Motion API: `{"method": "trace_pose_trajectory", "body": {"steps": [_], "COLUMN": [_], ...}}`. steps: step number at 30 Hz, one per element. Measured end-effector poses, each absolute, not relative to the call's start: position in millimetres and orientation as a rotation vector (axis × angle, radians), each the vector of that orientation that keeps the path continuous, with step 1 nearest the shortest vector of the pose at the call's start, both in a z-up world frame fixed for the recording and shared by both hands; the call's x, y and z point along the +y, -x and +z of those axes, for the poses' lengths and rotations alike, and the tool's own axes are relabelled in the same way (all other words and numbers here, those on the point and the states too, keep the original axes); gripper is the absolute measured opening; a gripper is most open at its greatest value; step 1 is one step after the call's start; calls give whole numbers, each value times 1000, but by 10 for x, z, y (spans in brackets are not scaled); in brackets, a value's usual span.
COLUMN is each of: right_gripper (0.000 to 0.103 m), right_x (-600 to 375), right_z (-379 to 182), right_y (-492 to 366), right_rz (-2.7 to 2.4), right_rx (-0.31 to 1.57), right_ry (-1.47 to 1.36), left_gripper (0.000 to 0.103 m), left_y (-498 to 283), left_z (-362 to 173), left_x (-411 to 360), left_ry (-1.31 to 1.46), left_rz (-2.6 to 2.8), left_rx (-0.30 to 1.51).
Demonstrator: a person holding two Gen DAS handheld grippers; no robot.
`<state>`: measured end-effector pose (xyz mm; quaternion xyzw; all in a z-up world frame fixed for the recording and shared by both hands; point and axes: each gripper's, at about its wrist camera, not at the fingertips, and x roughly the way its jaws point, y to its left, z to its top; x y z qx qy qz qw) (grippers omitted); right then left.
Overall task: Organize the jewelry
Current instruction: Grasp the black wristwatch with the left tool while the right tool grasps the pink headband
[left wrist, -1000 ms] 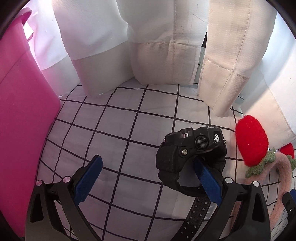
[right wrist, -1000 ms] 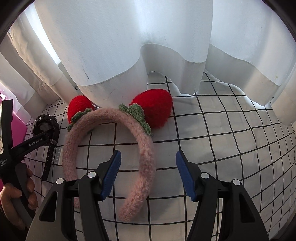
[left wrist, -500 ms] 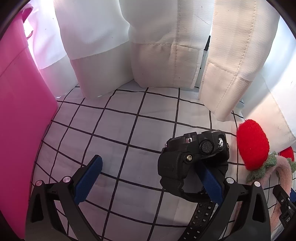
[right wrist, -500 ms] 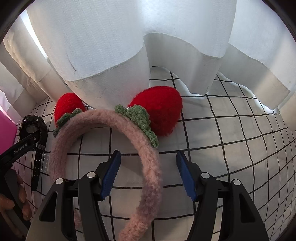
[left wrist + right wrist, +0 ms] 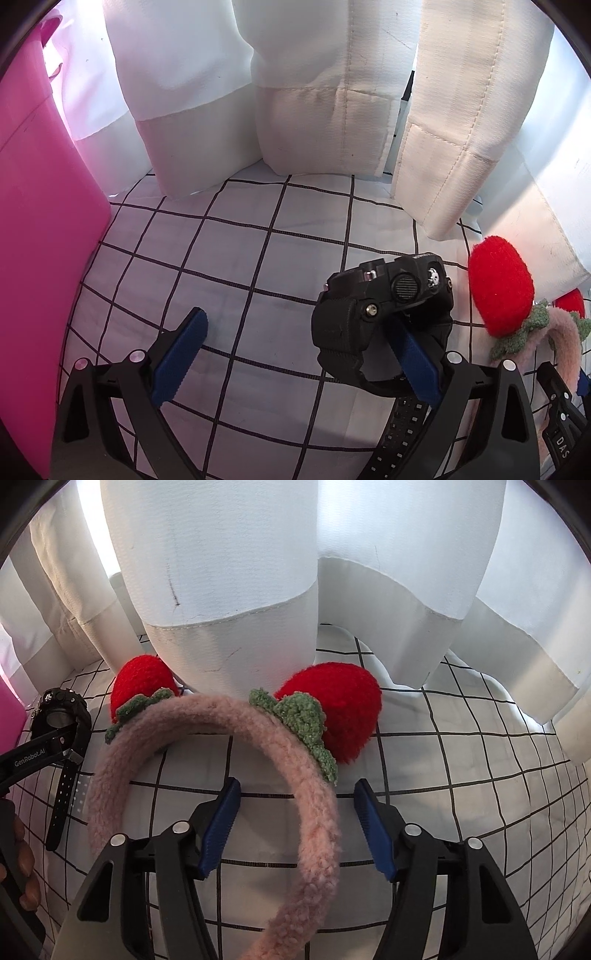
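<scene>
Closing your right gripper [image 5: 295, 823] jaws around the fuzzy pink strawberry headband [image 5: 314, 812] to lift it, your left gripper [image 5: 295, 354] narrows its spread jaws beside the black digital watch [image 5: 384, 314].

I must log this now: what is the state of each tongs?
Left tongs: open and closing, one finger through the watch loop, no grip.
Right tongs: open and closing around the headband, pads not touching.

It looks like a home, probably a bedroom corner by a window. White hemmed curtains [image 5: 229, 590] hang, backlit, onto a white cloth with a black grid [image 5: 236, 266], and a pink panel [image 5: 40, 236] stands alongside.
</scene>
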<state>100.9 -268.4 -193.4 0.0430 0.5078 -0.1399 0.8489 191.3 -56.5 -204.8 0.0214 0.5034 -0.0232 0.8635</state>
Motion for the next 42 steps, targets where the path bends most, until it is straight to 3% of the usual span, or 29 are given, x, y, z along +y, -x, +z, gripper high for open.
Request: {"method": "trace_pose_trajectory", "body": {"steps": [3,5,8,9,29,42], "right_gripper": [22,13,11,11,10,10], "right_x": [-2552,-2497,-2478,-2484,-2409,-2359], "right_z": [-1924,-1921,-1938,-1927,-1435,-1253], "right_y": [-998,-991,-961,-937,-410,-298], "right_rz": [-269,-265,-262,-260,-200,-163], "right_rx": [1072,1075,1068,1067,955,903], "right_ry": [-55,-38,-53,-59,-82,-84], "left_gripper": [76,64,39,37,21,20], "left_y": [-1866,-1838,-1798,-1793,-1449,-1088], "left_z": [-2008,-1983,-1933,-1928,-1620,-1287], "left_x": [-613,-639,-697,-700,-419,-256], "left_ry": [-52,-52,-48,-49,32,66], "left_rz": [-69,-95,-144,-146,-166,-167], "left_rx": [1047,1043,1039,1043,990,924]}}
